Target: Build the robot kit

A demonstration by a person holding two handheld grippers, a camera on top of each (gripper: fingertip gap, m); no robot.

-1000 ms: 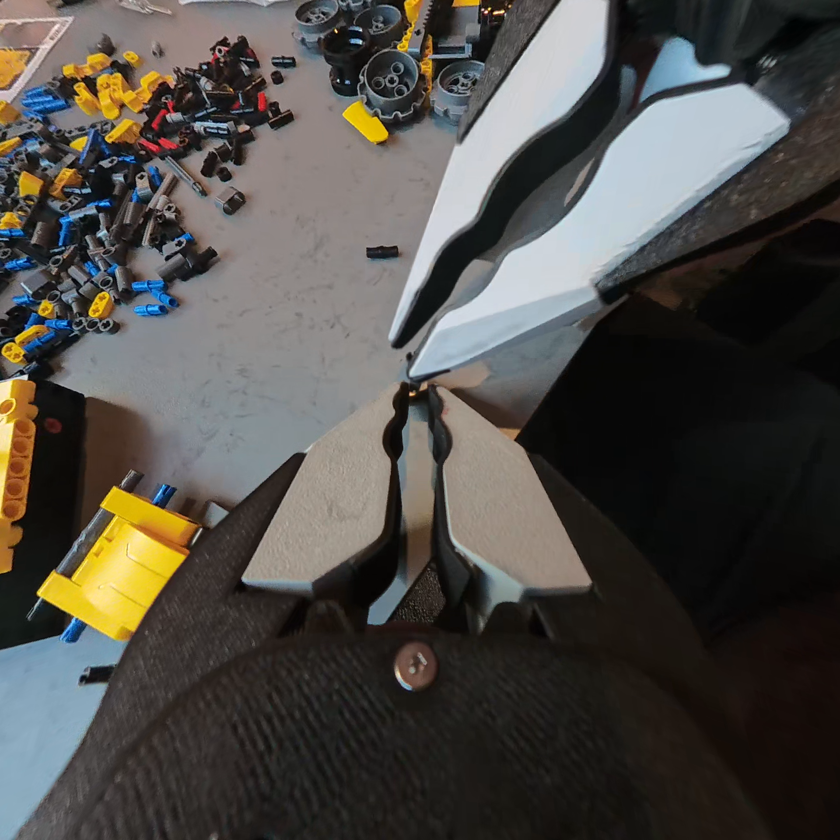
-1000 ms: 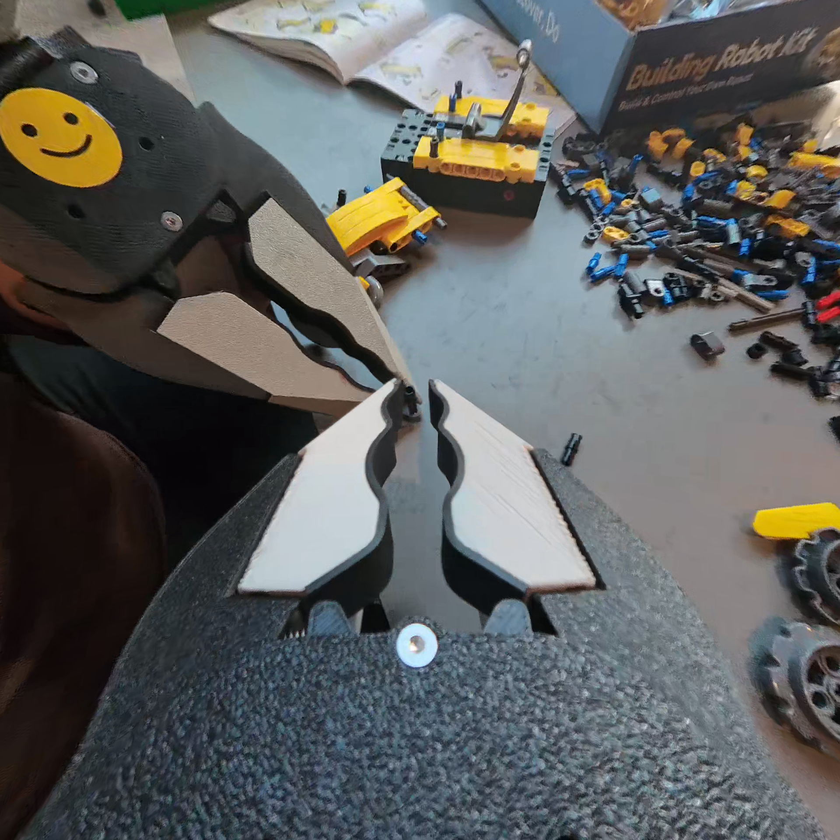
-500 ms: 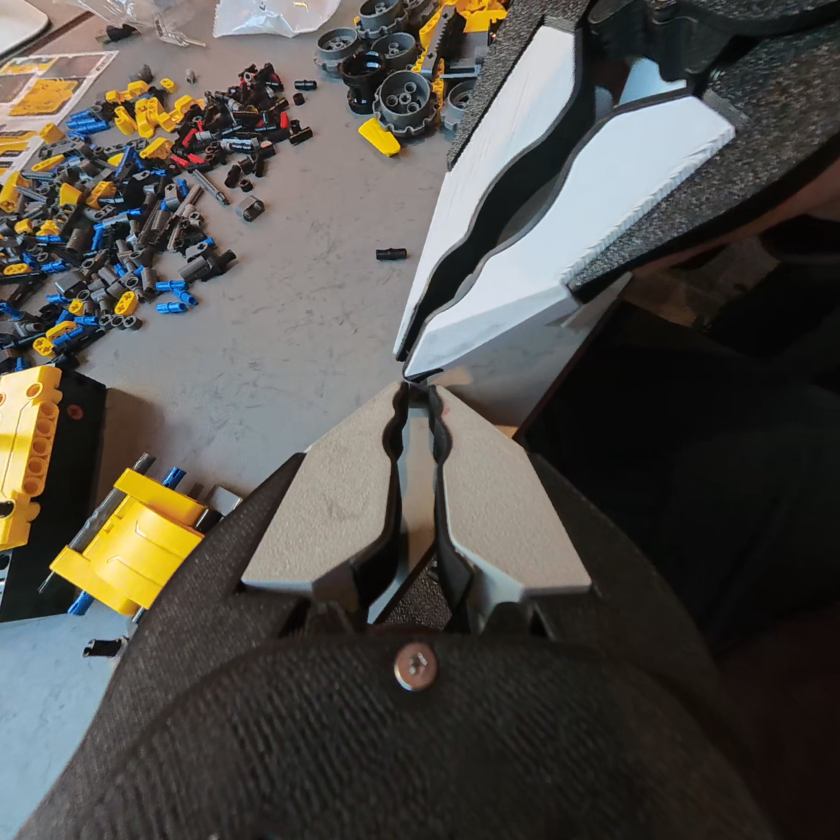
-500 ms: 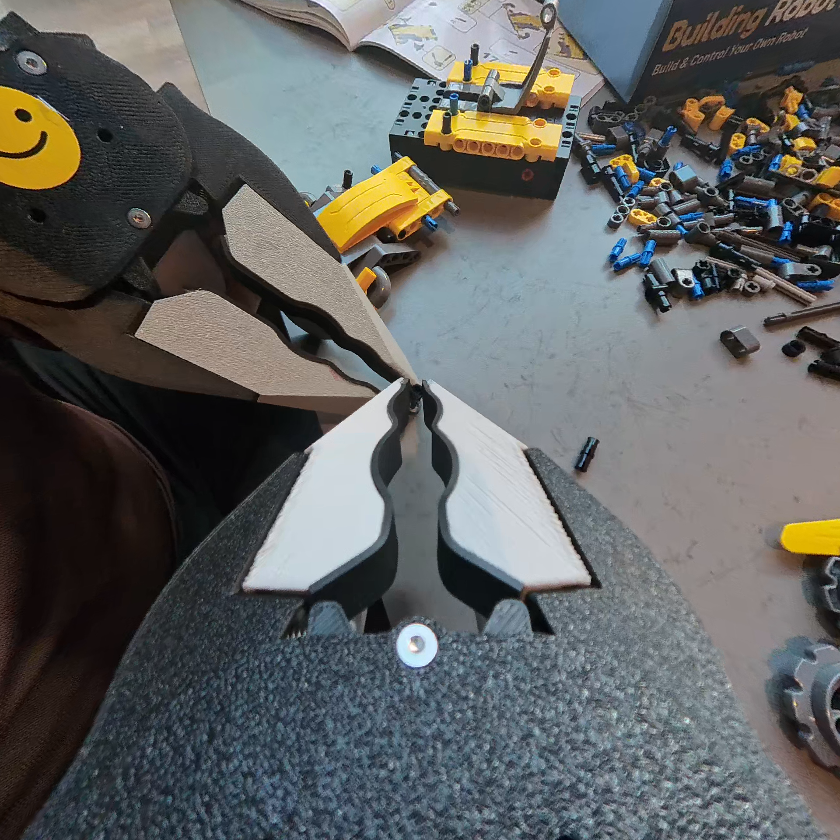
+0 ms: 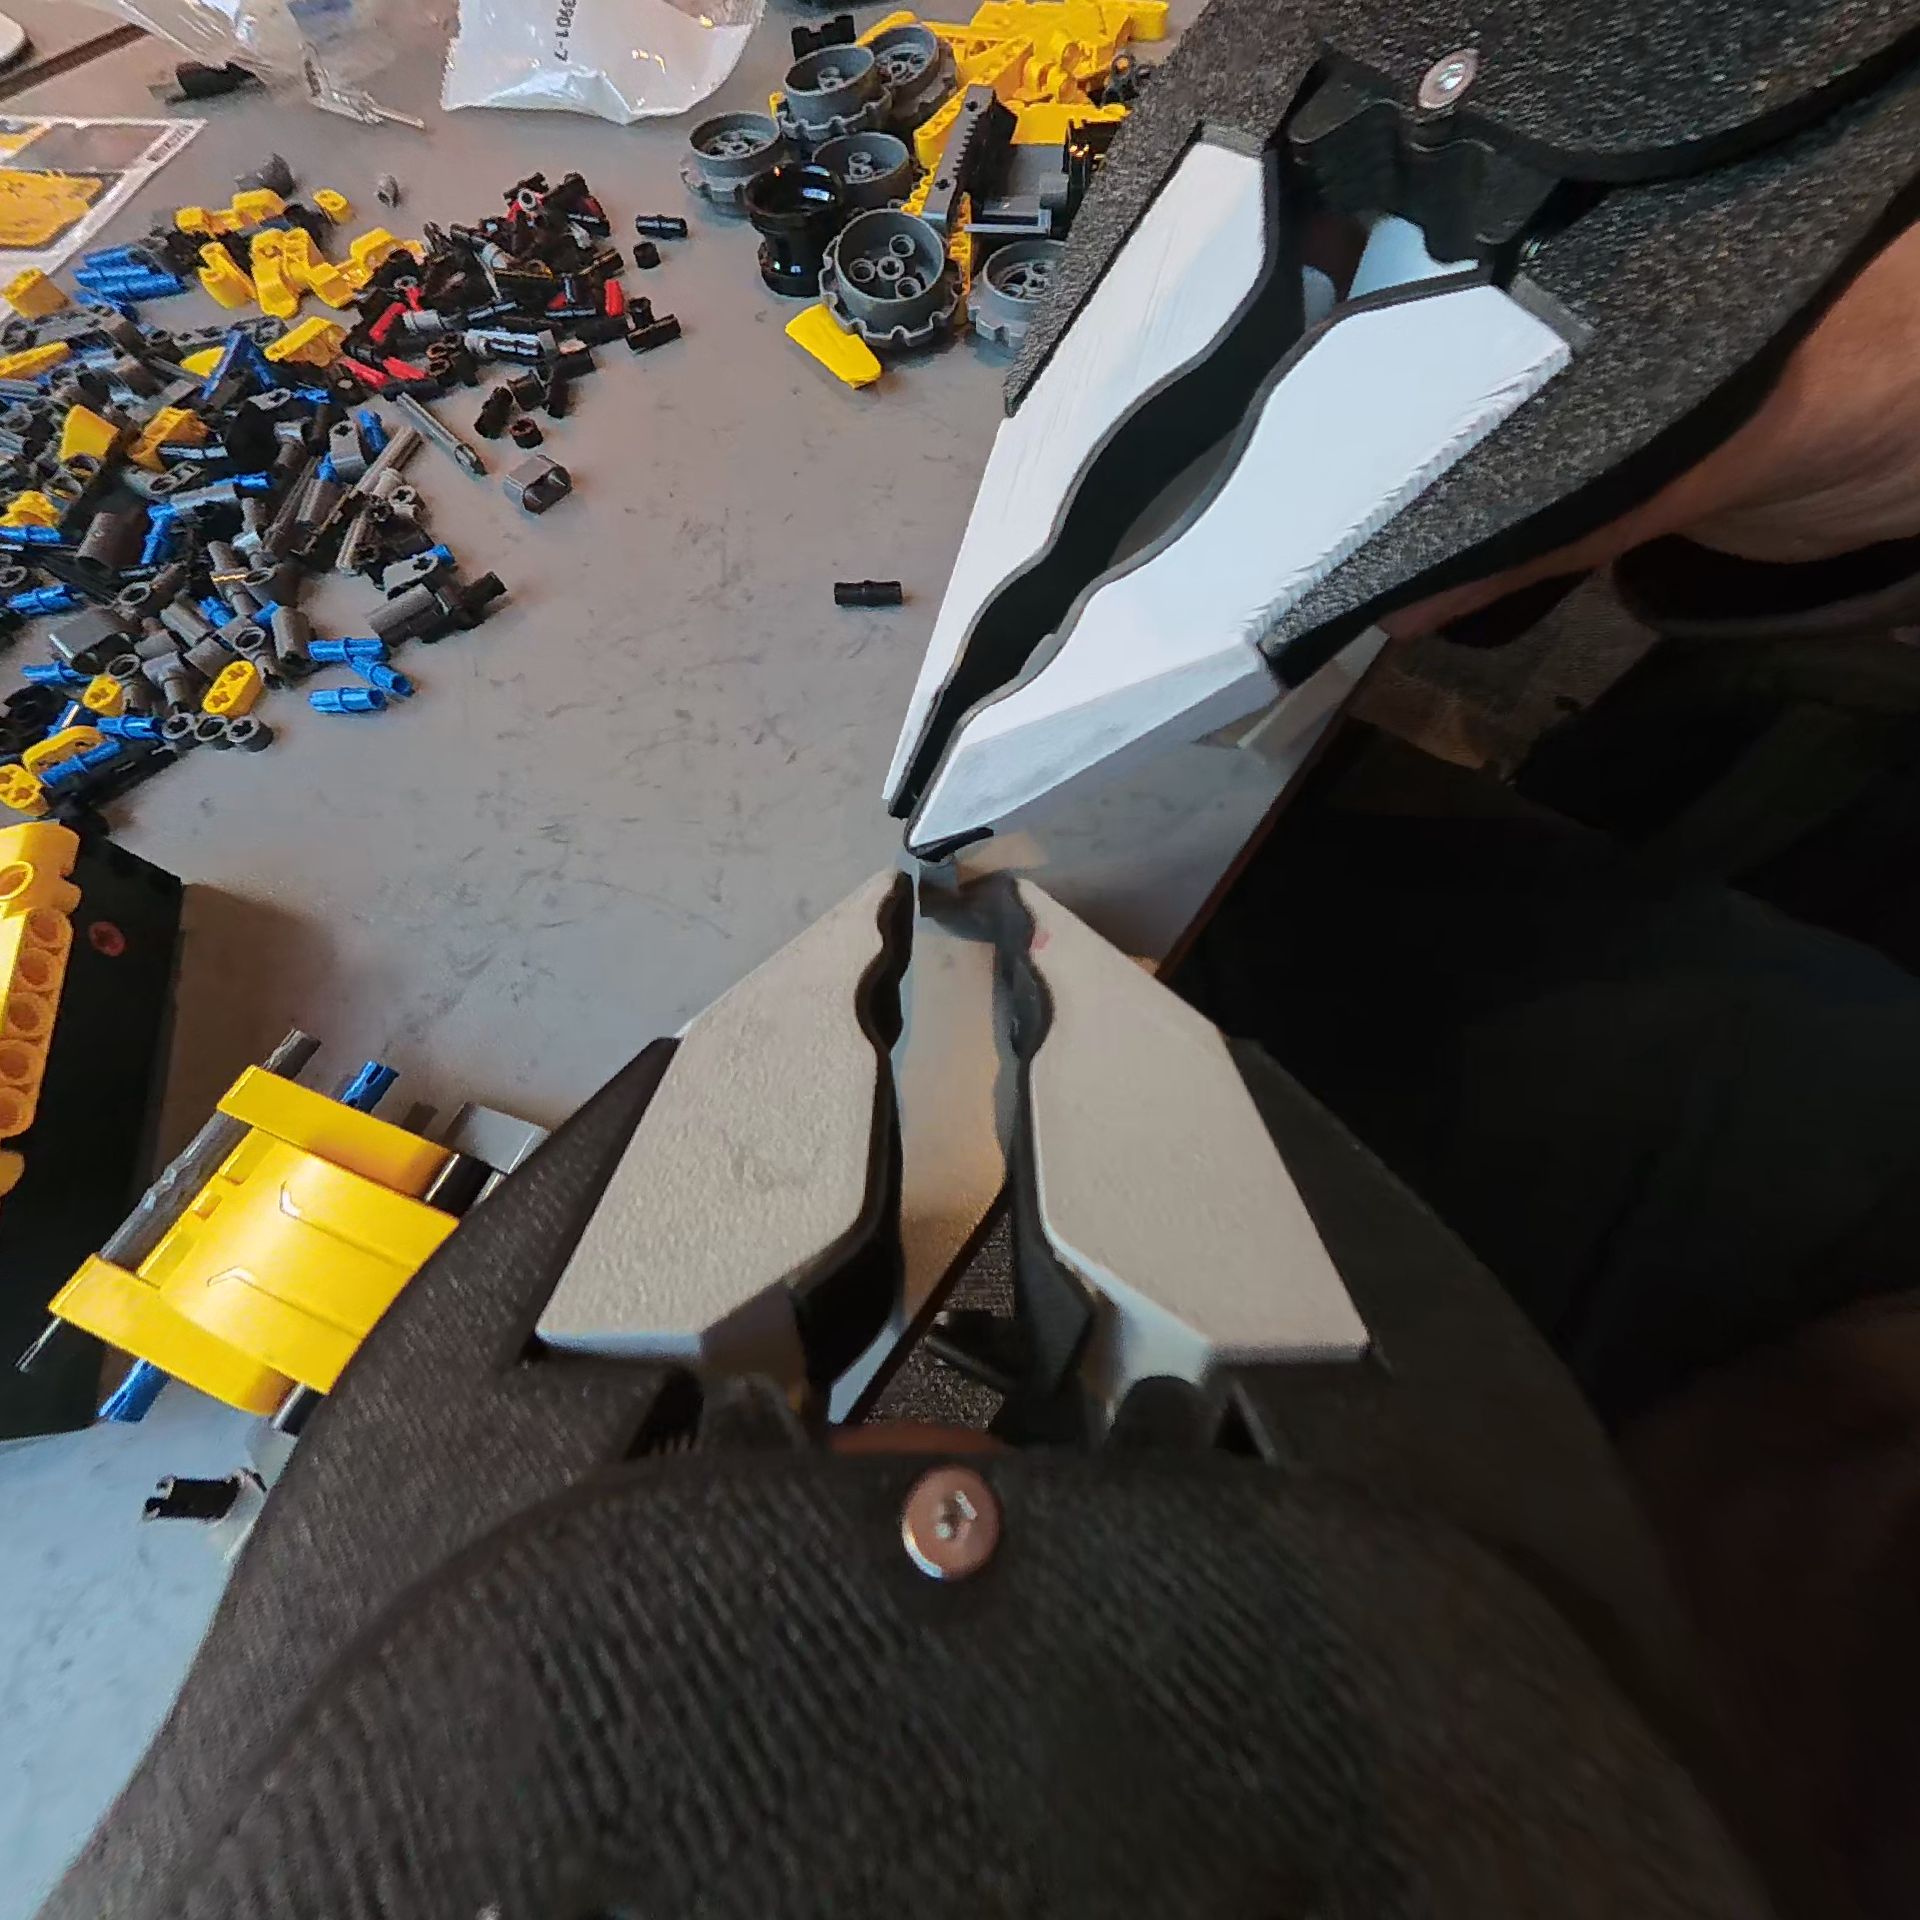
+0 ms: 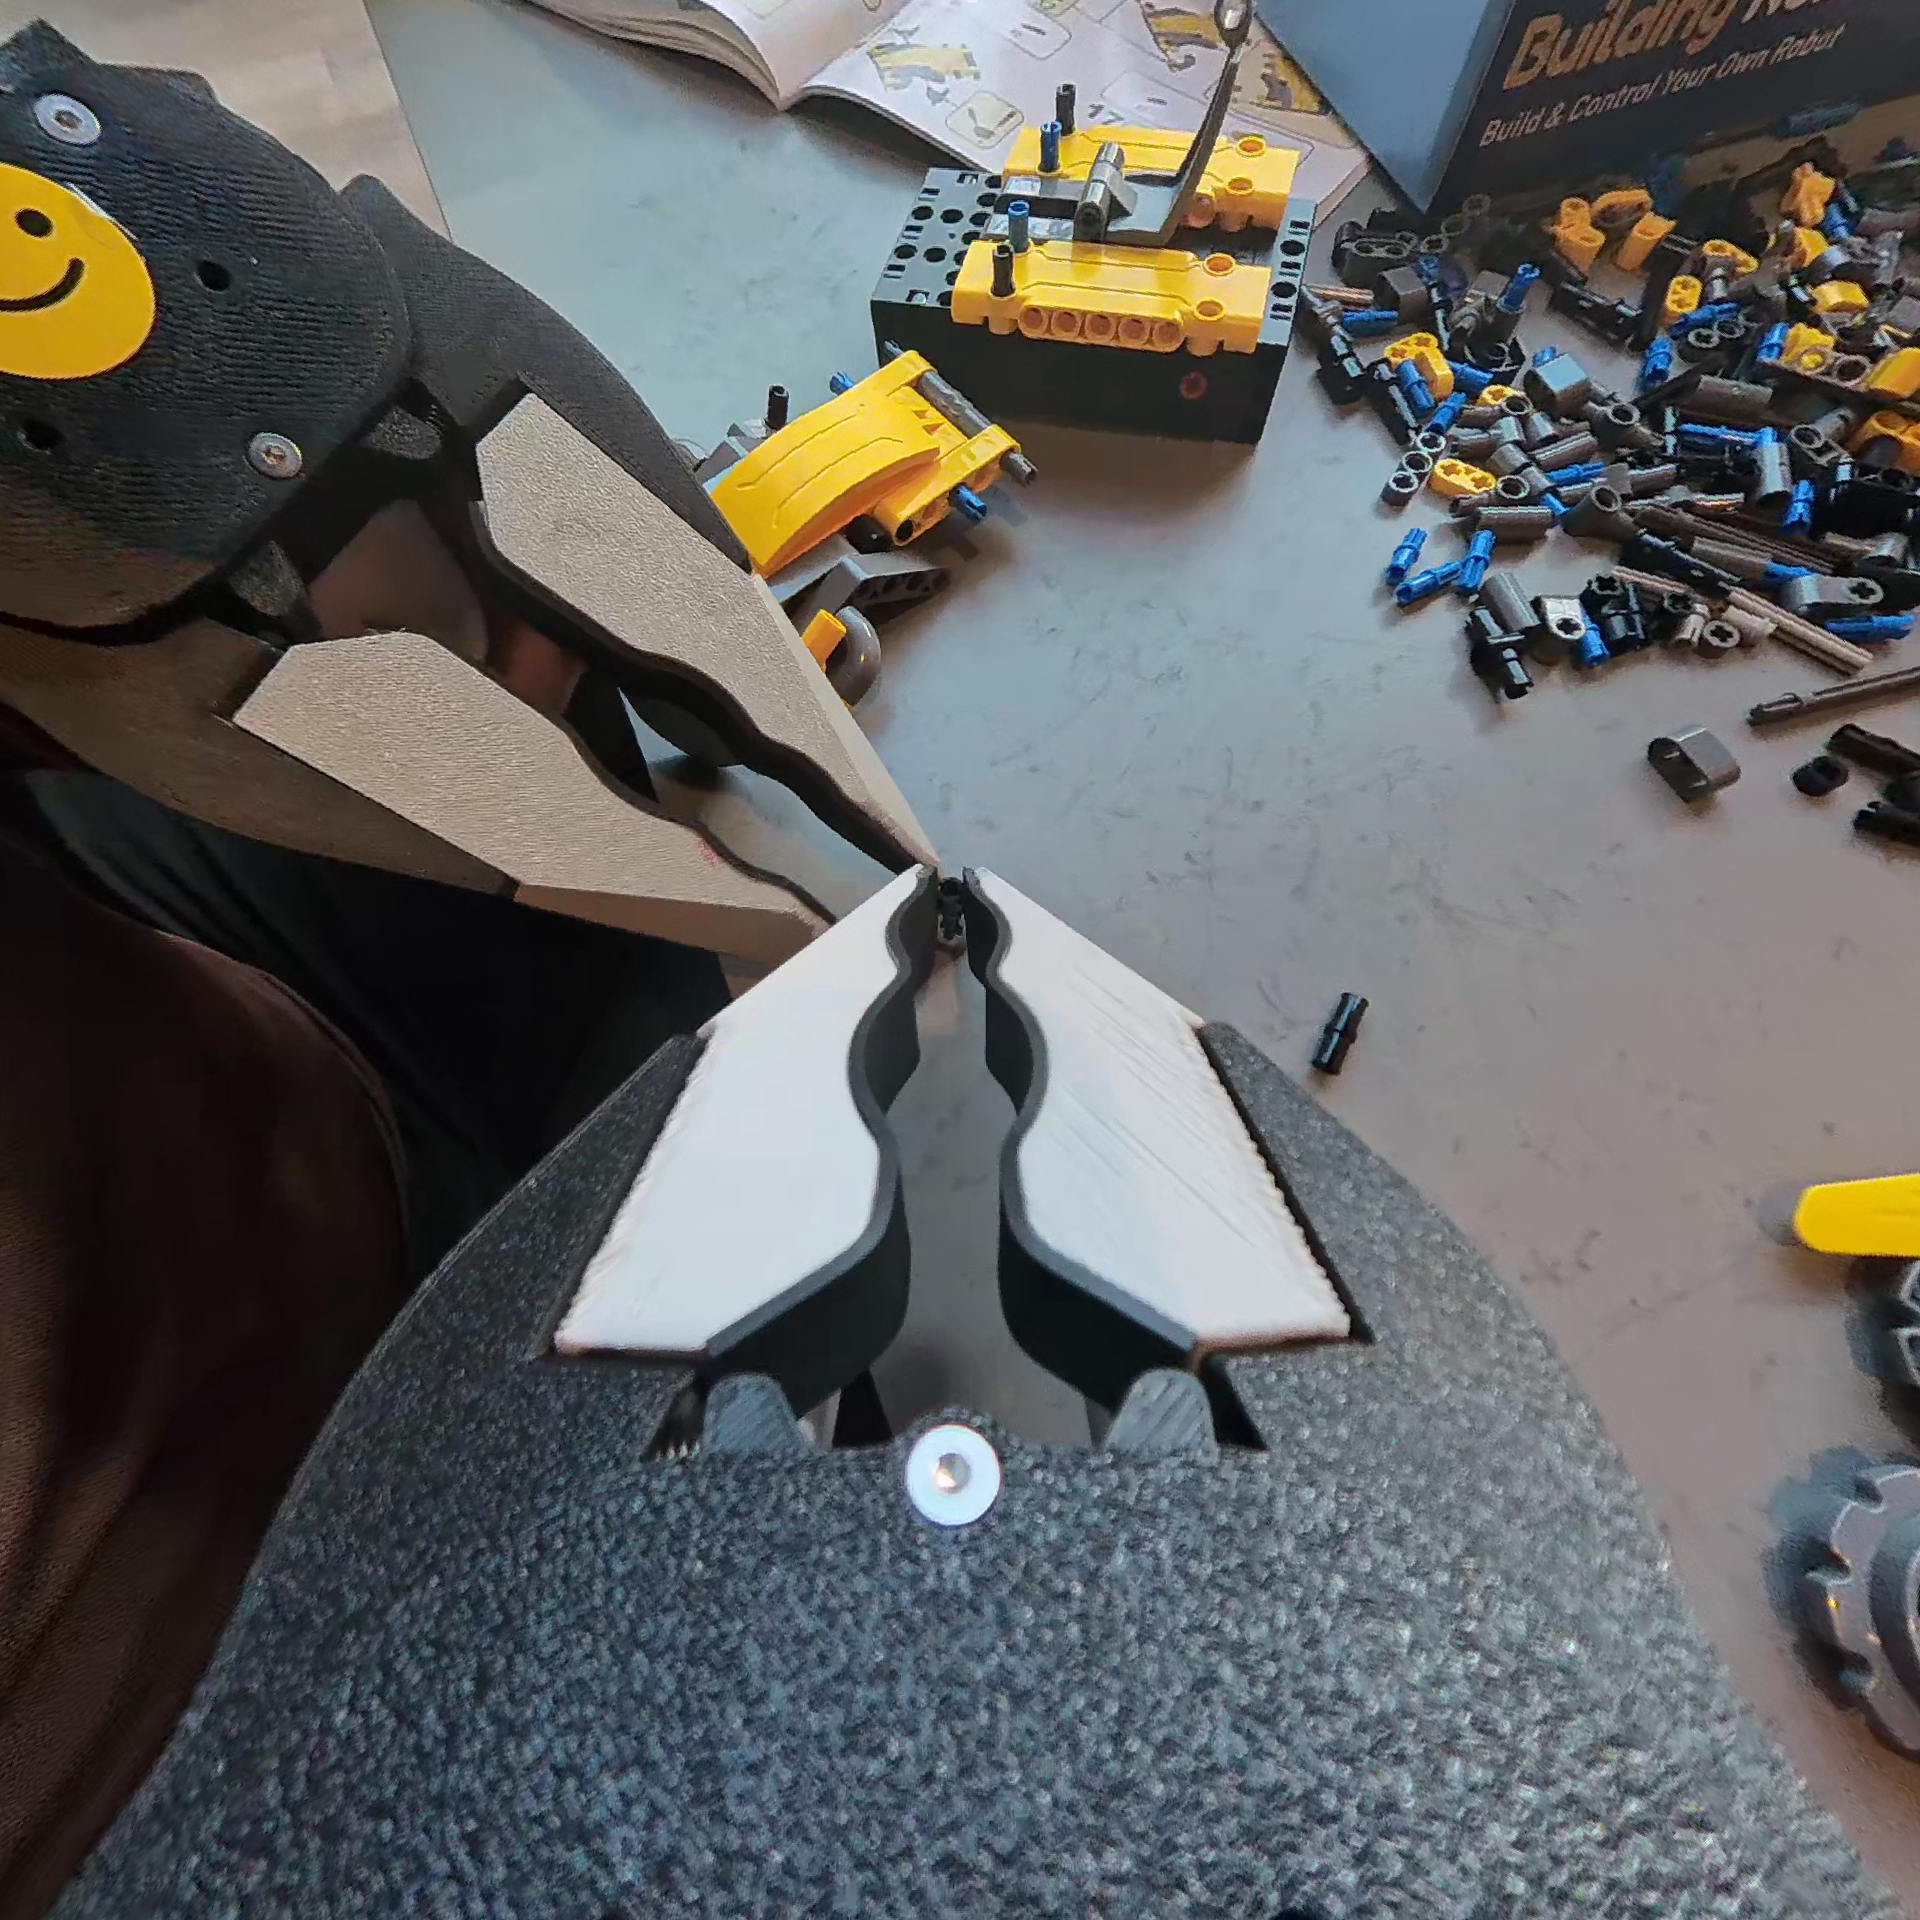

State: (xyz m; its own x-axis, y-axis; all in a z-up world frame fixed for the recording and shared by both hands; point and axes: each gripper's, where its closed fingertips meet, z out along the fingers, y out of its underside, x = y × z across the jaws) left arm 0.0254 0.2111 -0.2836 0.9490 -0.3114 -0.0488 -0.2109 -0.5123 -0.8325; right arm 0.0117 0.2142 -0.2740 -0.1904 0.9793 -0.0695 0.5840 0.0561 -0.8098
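- While both grippers meet tip to tip above the grey table [image 6: 1195, 790], the right gripper [image 6: 950, 914] has its white fingers pinched on a small black pin [image 6: 950, 921].
- Left gripper [image 5: 961, 899]: grey fingers nearly together at that pin; whether they grip it, I cannot tell.
- Ahead-right of the right gripper lies a loose black pin [image 6: 1338, 1031].
- Beyond the left gripper's fingers, in the right wrist view, sits a yellow curved assembly [image 6: 862, 473].

1. A scuffed, matte grey tabletop [image 5: 582, 831] fills both views, lit softly from above.
2. Its dark front edge [image 5: 1236, 883] drops into shadow.
3. Pale wood-look flooring [image 6: 312, 62] shows beyond the table's far corner.
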